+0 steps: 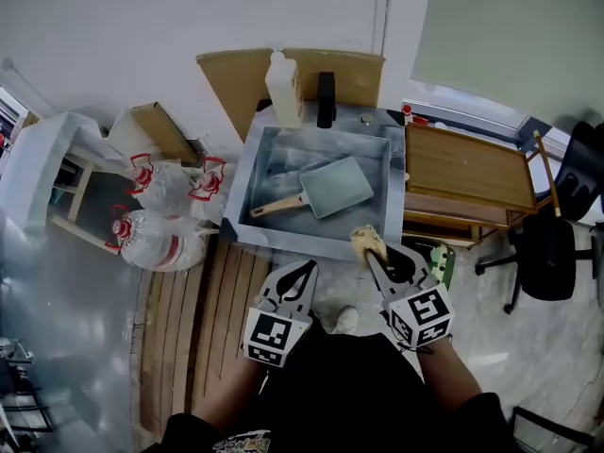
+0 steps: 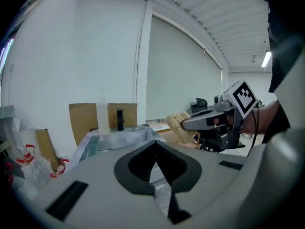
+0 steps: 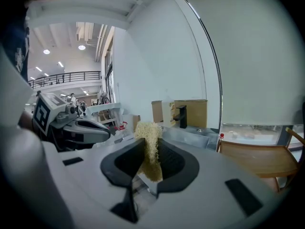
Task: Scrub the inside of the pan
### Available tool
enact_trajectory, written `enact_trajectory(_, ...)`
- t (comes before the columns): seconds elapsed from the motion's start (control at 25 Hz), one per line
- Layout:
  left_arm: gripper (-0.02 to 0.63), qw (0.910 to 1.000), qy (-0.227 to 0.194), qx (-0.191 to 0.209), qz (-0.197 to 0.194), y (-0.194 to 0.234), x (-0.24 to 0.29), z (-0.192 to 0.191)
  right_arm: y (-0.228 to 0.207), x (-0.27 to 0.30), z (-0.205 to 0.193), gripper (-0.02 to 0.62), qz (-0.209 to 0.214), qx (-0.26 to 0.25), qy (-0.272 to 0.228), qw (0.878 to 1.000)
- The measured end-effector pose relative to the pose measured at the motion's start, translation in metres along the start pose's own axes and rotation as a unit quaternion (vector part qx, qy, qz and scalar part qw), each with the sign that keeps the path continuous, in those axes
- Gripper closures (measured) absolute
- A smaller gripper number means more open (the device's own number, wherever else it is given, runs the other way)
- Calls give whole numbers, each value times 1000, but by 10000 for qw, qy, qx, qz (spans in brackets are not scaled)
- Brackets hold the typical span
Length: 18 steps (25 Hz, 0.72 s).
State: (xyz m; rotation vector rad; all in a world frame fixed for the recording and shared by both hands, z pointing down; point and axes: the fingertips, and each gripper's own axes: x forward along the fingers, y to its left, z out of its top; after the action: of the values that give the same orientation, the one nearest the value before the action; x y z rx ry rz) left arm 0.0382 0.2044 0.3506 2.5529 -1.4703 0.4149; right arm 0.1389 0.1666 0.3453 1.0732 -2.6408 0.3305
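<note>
Far left: two clear plastic bags (image 1: 160, 225) on the floor, red print on them too small to read. Cardboard sheet (image 1: 236, 78) leans on the wall behind the sink. Left gripper (image 1: 302, 274): jaws clenched, nothing between them, held just short of the sink's near rim. One marker cube per gripper, black-and-white squares only, no text. Steel sink (image 1: 247, 173) in the middle with one pan (image 1: 335, 185) lying flat on its floor, inside facing up. The pan is square and grey with low walls and a light wooden handle (image 1: 276, 207) pointing to the lower left. Can't tell if the inside is dirty. The pan is clear of both grippers. At the back rim are one pale bottle (image 1: 283, 88), no label I can read, and one black faucet (image 1: 326, 99). Right gripper (image 1: 379, 260): jaws grasping one yellowish fibrous scrubber (image 1: 368, 242), which sticks up past the tips, over the sink's near rim. Right of the sink: one wooden bench (image 1: 467, 173), then one black office chair (image 1: 547, 253).
</note>
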Motion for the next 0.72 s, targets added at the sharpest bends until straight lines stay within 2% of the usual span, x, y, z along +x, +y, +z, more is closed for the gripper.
enact_trajectory(0.72, 598, 9999, -2, 28, 170, 6, -4, 0, 11, 6, -9, 506, 238, -46, 40, 9997)
